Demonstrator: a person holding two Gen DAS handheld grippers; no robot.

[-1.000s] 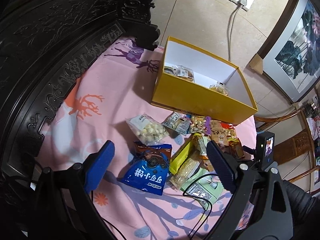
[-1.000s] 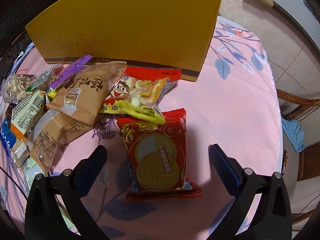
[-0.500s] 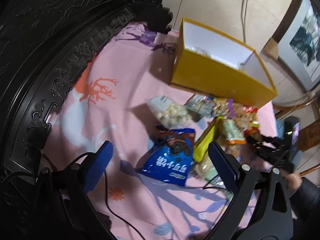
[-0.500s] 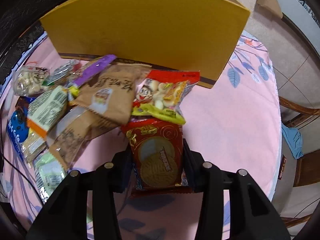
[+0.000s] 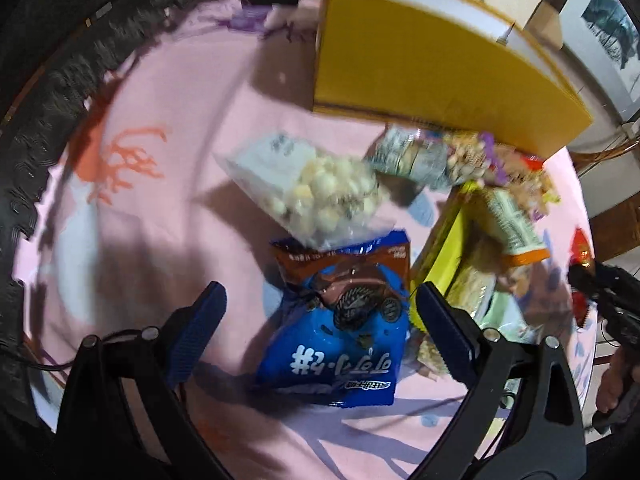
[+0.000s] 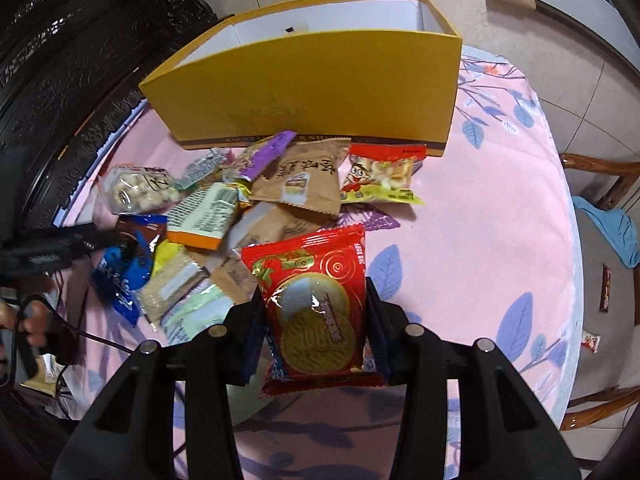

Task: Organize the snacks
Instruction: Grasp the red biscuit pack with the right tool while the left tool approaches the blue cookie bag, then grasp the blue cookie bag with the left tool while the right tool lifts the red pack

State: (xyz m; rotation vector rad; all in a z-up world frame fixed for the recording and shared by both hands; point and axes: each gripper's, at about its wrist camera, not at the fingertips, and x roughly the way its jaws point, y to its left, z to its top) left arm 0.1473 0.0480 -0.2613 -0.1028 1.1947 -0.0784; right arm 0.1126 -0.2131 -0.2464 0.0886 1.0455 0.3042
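Red biscuit pack [image 6: 316, 300] clamped between the narrowed pads of the right gripper [image 6: 314, 316], lifted clear of the pink cloth [image 6: 480, 220], label up, two round biscuits showing through its window. Just beyond, the snack pile: brown pack [image 6: 300, 180], yellow cartoon pack [image 6: 378, 178] to its right, purple stick [image 6: 268, 154] leaning toward the box, orange-edged pack [image 6: 204, 216], clear bag of pale balls [image 6: 138, 190] at the left end, blue cookie bag [image 6: 120, 276] below it. Behind the pile, yellow box [image 6: 312, 96], open-topped, white inside, near wall touching the purple stick's tip.

Left gripper [image 5: 320, 320] wide open, nothing between the blue pads, hovering over the blue cookie bag [image 5: 340, 332]; right pad just beside the bag's edge, contact not clear through the motion blur. Ball bag [image 5: 312, 192] overlapping the blue bag's top edge. Yellow-green pack [image 5: 440, 256] right of the blue bag. Box [image 5: 432, 68] at top, blurred. Right gripper's tip and a bit of red pack [image 5: 580, 248] at the far right edge. Dark carved wood [image 5: 44, 132] bordering the cloth [image 5: 152, 220] on the left.
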